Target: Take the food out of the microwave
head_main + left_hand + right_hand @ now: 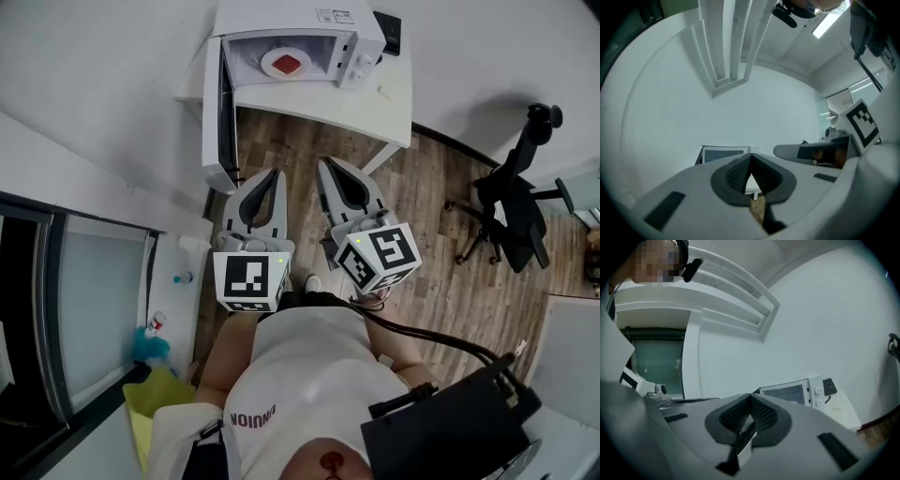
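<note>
Left claw (273, 174): pressed together with nothing between the tips. It is held level in front of the person's chest and points toward the far microwave (300, 17).
Right claw (324, 165): also pressed together and empty. It sits just beside the left one, well short of the table (375, 98).
Food (288, 64): a red piece on a white plate (266, 66), in the middle of the microwave's cavity, untouched.
Microwave: stands on the far white table. Its door (225, 112) is swung fully out to the left, so the cavity faces the person.
Why held so: both claws seem parked side by side and aimed at the opening, so the reach has likely not begun. A claw would have to spread before it could take the plate's rim.
In the way: the open door runs along the left side of the approach, close to the left claw's line. The right claw probably has the freer path.
Around: an office chair (514, 202) stands on the wooden floor (422, 216) at the right. A black device (386, 33) lies behind the microwave, and a black box (450, 427) with a cable is near the person.
</note>
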{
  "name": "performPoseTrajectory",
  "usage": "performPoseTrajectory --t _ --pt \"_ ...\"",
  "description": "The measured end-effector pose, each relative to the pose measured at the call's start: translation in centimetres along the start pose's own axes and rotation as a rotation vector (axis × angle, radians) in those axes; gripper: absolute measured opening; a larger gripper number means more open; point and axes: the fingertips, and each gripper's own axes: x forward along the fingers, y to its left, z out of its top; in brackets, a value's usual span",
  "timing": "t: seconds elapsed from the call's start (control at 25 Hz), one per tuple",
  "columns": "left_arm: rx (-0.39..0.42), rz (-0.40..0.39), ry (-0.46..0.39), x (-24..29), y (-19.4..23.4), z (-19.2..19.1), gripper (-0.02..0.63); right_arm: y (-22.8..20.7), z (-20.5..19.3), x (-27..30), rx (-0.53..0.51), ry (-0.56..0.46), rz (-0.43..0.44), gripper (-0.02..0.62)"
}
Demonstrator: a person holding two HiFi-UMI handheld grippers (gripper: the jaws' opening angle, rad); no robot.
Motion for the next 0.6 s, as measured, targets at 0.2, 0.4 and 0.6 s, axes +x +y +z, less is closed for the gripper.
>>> performPoseTrajectory --t 0.2,0.4,0.6 --pt "0.012 -0.042 0.003 0.8 0.3 -0.6 0.014 -0.9 -0.4 0.9 0.055 -0.009 -0.025 0.021" --pt "-0.006 -0.045 0.006 2.3 0.5 -1.1 0.014 -2.8 -0.8 2.5 0.145 -0.012 -0.021 0.023" --pt "-0.006 -0.016 0.017 5.6 1.6 -1.9 0.014 -5.9 -0.8 5.7 0.141 -0.004 -0.012 0.023"
